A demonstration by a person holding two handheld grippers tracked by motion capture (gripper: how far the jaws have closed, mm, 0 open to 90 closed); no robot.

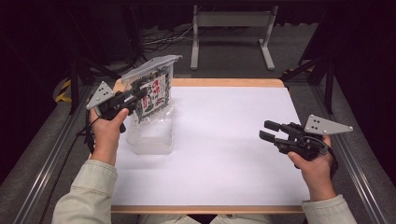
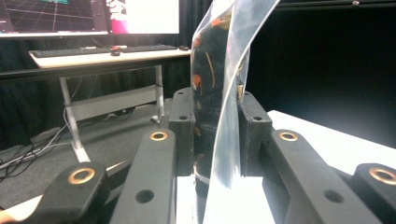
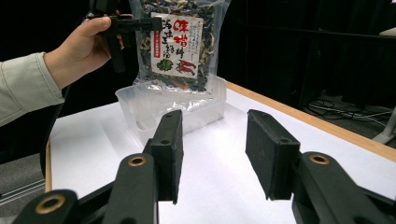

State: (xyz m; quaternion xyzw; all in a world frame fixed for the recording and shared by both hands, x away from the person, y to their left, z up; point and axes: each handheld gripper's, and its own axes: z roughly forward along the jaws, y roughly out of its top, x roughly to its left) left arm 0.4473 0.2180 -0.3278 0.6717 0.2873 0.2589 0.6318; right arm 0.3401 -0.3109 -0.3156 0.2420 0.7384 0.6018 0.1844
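**Q:** Two grippers are in play; what does each one do, starting nearest the person?

**A:** Nearest, at the right edge of the table (image 1: pixel 224 154), the right gripper (image 1: pixel 267 131) is held low in the person's right hand (image 1: pixel 315 163). Its jaws stand apart with nothing between them and point left across the white surface. Farther off on the left, the left gripper (image 1: pixel 136 97) is raised above the table. Its jaws are clamped on the side edge of a bag (image 1: pixel 154 88) of dried food.

**Q:** Where is the bag?

**A:** It hangs upright, its bottom edge inside a clear tub (image 1: pixel 150 136) that sits on the table's left side. In the left gripper view, the clear film (image 2: pixel 224 116) is squeezed flat between the two pads.

**Q:** How is the left arm posed?

**A:** The forearm reaches forward. The left hand (image 1: pixel 108 127) grips the handle with the gripper pointing right, toward the bag.

**Q:** How should this step go?

**A:** My reading is that the bag is either going into the tub or coming out of it. Keep it vertical and move it straight up or down, so its lower corners clear the tub walls. Keep the clamp firm, since the film looks slippery. The tub looks light, so the free gripper could steady it.
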